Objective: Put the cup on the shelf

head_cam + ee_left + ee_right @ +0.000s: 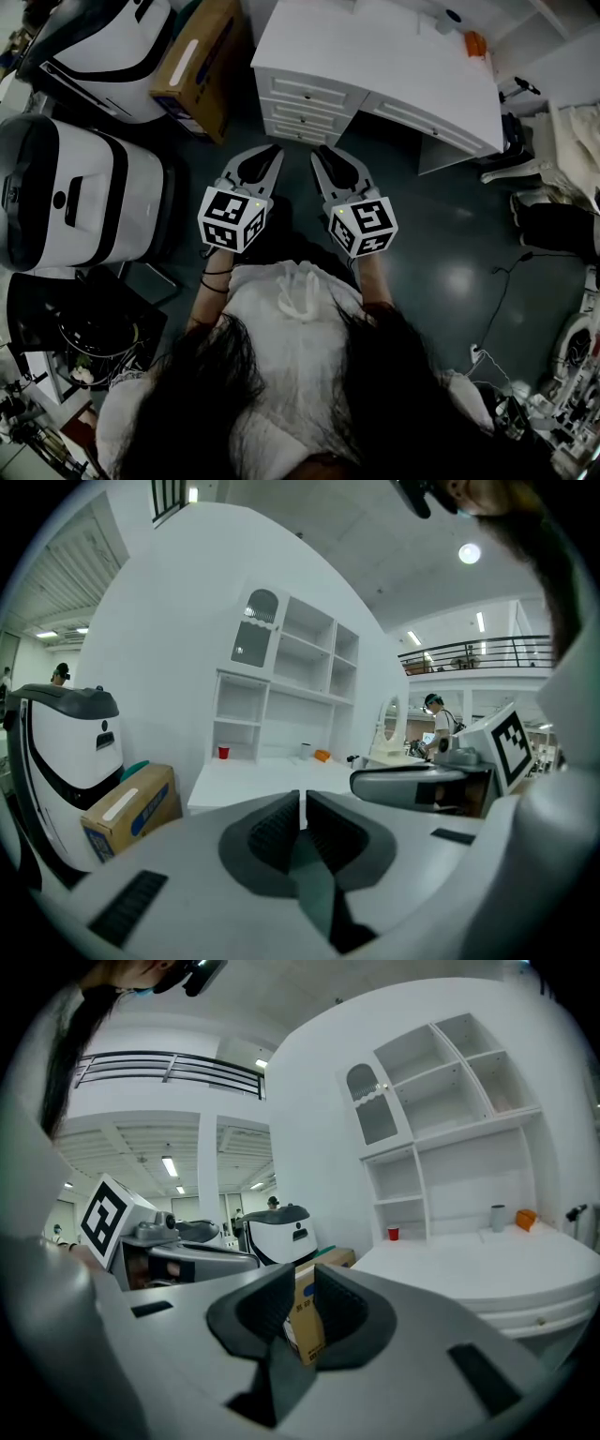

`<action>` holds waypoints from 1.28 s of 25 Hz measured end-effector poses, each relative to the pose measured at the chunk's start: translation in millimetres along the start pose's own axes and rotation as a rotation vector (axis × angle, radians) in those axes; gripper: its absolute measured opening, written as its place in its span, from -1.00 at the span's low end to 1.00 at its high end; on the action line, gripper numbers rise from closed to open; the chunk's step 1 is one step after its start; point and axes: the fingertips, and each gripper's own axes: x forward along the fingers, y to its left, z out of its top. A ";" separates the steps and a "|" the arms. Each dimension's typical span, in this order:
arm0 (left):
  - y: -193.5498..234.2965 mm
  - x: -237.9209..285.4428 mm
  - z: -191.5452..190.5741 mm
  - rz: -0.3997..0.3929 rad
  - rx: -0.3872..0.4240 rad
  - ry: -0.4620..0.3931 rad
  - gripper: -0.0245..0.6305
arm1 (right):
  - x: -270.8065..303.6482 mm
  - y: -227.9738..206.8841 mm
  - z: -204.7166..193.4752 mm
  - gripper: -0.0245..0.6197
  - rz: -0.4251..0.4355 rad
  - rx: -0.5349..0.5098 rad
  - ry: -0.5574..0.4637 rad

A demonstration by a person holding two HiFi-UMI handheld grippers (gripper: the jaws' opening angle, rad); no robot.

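Claws: left gripper (275,150), right gripper (323,151) both narrow, empty
Cup: red cup (223,753) untouched, back-left corner of desk (281,776)
Remaining: everything, from grasp through shelf (302,641) placement

Long dark hair (202,398), white top (309,333) with a tied string (298,292), black bands (217,279) on one wrist, grey left gripper (273,150) and right gripper (323,152), black-and-white marker cubes (232,217).

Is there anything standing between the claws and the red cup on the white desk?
Nothing visible does. The red cup stands in the open on the desk, with only the bare desk top in front of it.
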 end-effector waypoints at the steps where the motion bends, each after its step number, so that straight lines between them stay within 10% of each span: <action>1: -2.6 -2.4 -0.8 -0.002 0.003 0.000 -0.84 | -3.7 1.4 -0.8 -0.70 -0.003 0.000 -0.002; 32: 3.4 -10.0 -5.4 0.024 0.026 0.001 -0.84 | -9.0 6.0 -9.0 -0.70 -0.002 -0.052 0.006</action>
